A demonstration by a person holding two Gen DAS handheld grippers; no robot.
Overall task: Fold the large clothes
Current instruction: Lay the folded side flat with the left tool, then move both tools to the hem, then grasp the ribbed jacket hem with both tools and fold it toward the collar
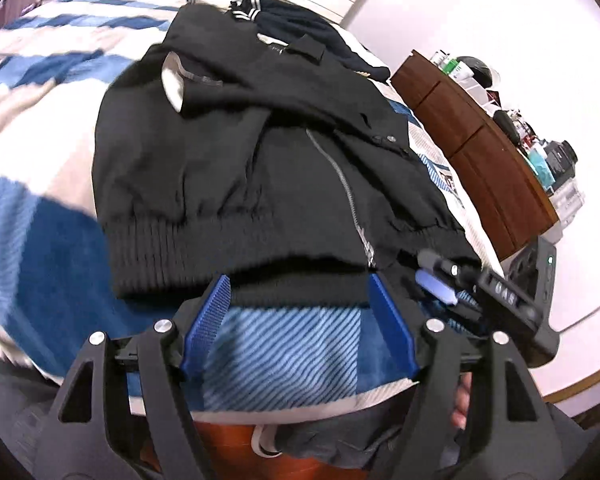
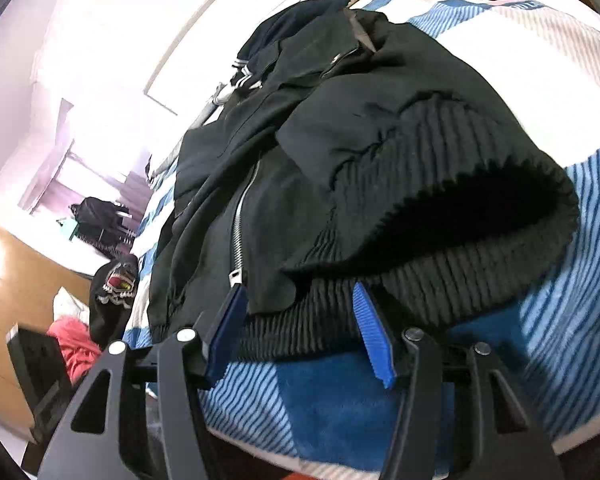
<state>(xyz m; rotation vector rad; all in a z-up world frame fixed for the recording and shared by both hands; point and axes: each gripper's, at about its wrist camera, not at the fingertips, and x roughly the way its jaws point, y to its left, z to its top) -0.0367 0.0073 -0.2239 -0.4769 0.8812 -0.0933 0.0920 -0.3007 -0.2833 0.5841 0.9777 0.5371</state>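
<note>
My left tongs (image 1: 300,292) and right tongs (image 2: 298,304), both spread and empty, face the black zippered ribbed-hem jacket (image 1: 240,152) at twelve o'clock on the blue-striped blanket (image 1: 288,344); the loosely stacked fold could slide open.

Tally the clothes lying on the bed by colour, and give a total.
Black: 1, the zip jacket
Dark navy with white stripes: 1, the garment behind it
Total: 2, both on the striped blanket
</note>
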